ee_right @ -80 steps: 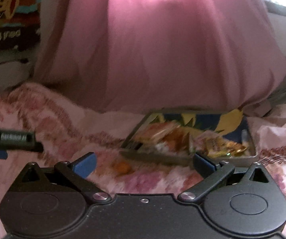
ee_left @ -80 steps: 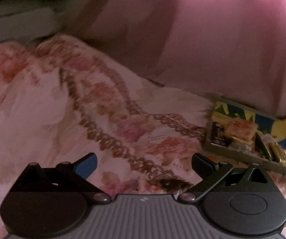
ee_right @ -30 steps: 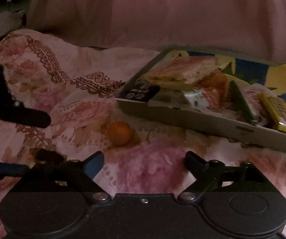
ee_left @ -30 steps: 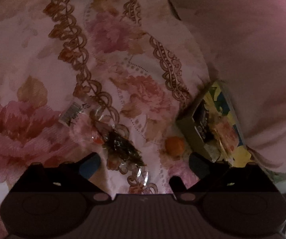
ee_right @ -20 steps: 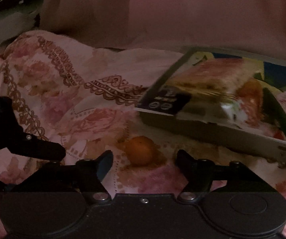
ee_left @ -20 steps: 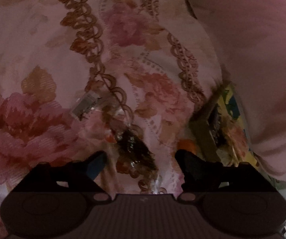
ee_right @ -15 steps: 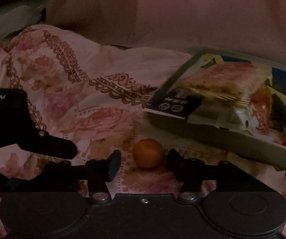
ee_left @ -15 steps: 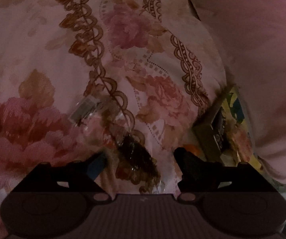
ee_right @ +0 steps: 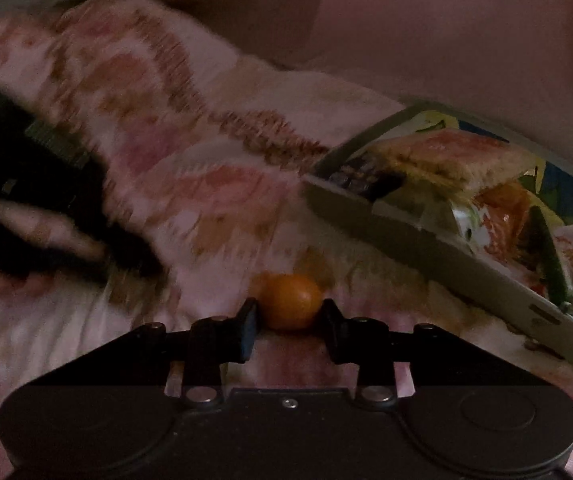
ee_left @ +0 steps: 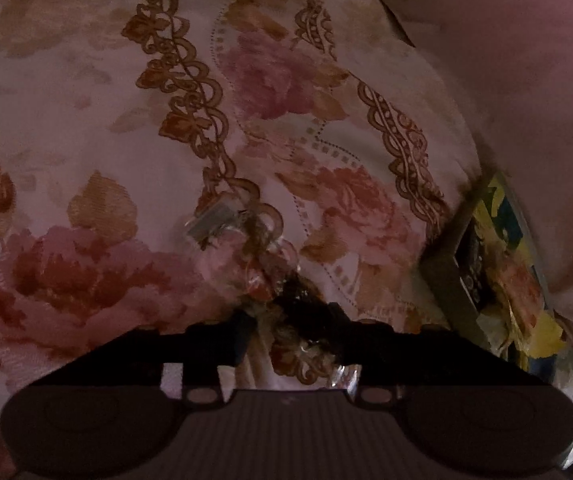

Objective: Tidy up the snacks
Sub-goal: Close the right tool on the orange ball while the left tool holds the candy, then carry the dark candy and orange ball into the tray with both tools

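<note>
My right gripper [ee_right: 289, 312] has its two fingers closed on the small orange ball [ee_right: 288, 301], one finger on each side, and the ball sits on the bedsheet [ee_right: 190, 152]. The tray [ee_right: 426, 240] with the other snacks is near, to the right and a little further away. My left gripper [ee_left: 292, 328] is narrowed around a clear wrapper [ee_left: 286, 300] with something dark inside; the wrapper lies on the sheet between the fingers, but the picture is too dark there, so I cannot tell if the fingers really press it.

I think the step now is to lift both snacks and bring them to the tray. For the ball, I should keep the pressure steady and lift straight up, because a round thing can slip out forward. Then I carry it over the tray wall and release it low, so it does not roll out. For the wrapper, I should close fully first, as thin plastic slides easily.
</note>
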A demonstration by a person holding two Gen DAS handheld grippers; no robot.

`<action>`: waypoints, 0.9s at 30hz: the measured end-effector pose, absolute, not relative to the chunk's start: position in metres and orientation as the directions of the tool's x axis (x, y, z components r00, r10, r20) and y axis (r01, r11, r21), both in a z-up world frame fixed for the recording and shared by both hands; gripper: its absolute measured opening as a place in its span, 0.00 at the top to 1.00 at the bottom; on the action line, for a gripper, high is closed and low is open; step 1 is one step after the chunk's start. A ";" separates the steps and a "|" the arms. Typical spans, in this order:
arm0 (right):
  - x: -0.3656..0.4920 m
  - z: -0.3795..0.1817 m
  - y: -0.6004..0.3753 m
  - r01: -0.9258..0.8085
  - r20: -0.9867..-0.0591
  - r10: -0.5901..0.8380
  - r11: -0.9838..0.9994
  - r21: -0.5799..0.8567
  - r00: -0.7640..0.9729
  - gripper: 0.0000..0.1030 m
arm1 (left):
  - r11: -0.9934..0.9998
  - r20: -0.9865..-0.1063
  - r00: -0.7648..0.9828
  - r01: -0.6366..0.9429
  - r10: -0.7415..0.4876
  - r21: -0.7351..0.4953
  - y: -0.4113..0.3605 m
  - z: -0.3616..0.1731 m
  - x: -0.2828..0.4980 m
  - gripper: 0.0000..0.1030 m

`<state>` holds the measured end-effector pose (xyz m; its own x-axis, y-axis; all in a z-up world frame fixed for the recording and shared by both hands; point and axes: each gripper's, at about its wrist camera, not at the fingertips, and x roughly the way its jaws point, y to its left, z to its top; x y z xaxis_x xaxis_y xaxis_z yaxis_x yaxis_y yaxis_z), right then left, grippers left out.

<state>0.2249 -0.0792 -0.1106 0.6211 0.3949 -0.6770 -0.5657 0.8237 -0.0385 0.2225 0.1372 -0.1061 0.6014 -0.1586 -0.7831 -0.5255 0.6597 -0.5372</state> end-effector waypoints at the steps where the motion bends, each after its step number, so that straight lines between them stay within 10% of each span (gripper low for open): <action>1: 0.218 -0.109 -0.082 -0.582 -0.686 0.394 0.812 -0.053 0.612 0.65 | 0.660 -0.782 0.604 -0.525 -0.156 -0.537 0.137 -0.105 0.222 0.60; 27: 0.176 -0.098 -0.116 -0.460 -0.704 0.361 0.886 0.056 0.612 0.66 | 0.756 -0.713 0.668 -0.349 -0.214 -0.554 0.111 -0.088 0.225 0.84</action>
